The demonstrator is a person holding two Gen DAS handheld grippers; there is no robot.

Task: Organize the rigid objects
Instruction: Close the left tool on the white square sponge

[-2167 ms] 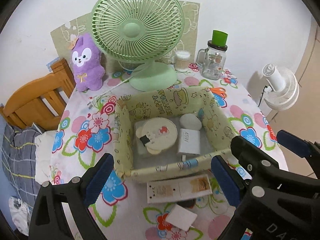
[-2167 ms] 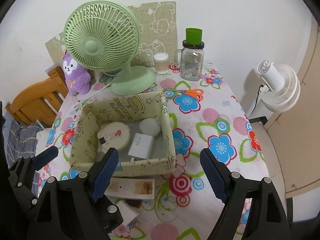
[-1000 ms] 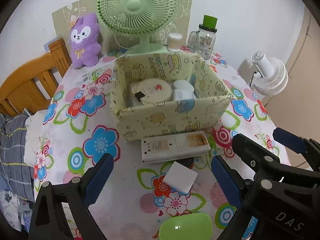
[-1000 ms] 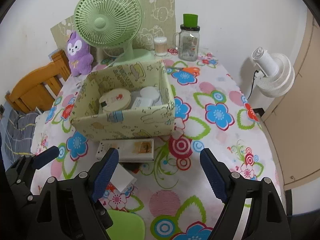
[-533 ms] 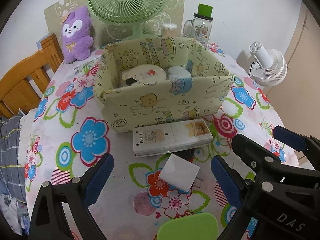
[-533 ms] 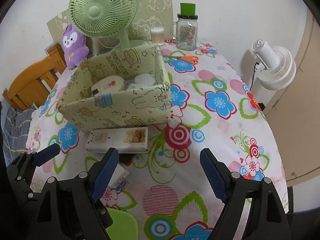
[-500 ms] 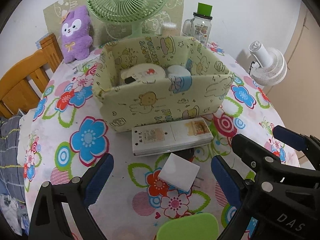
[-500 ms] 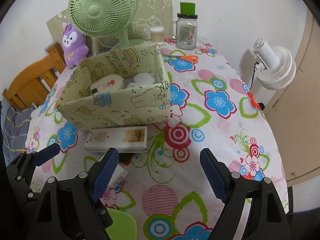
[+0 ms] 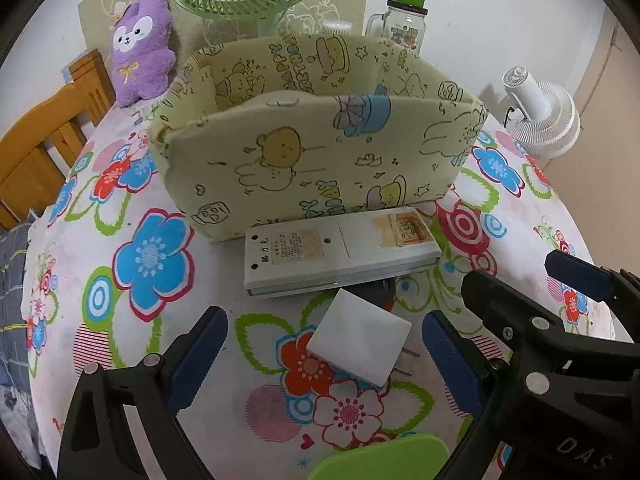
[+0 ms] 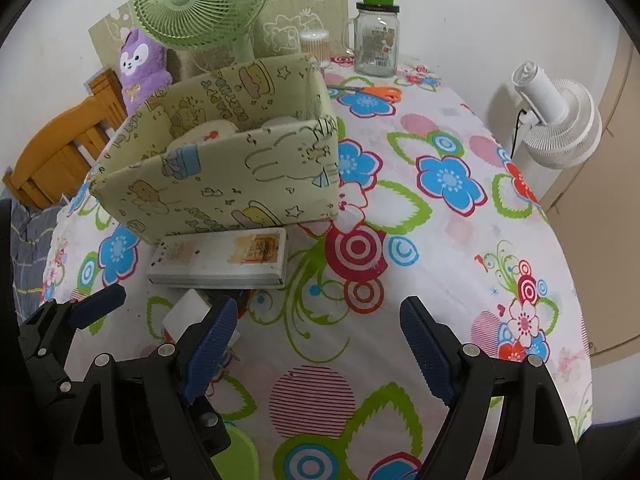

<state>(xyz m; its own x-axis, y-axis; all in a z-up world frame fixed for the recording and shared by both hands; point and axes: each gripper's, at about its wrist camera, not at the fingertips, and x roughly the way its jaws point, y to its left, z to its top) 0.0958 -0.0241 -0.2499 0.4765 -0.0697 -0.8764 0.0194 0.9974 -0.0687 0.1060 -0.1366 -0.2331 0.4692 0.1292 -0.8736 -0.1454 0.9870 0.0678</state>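
A round worktop under a flowered cloth stands by a white wall, a wooden chair at its left. On it: 1 fabric box, 1 white case touching its front, 1 white plug, 1 green lid, 2 fans, 1 jar. Left tongs gape around the plug; right tongs gape, empty.

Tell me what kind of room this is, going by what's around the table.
Most likely a bedroom or small living space in a home. A floral tablecloth covers the table, a purple plush toy sits by a green desk fan, and a wooden bed or chair frame with checked bedding stands beside it.
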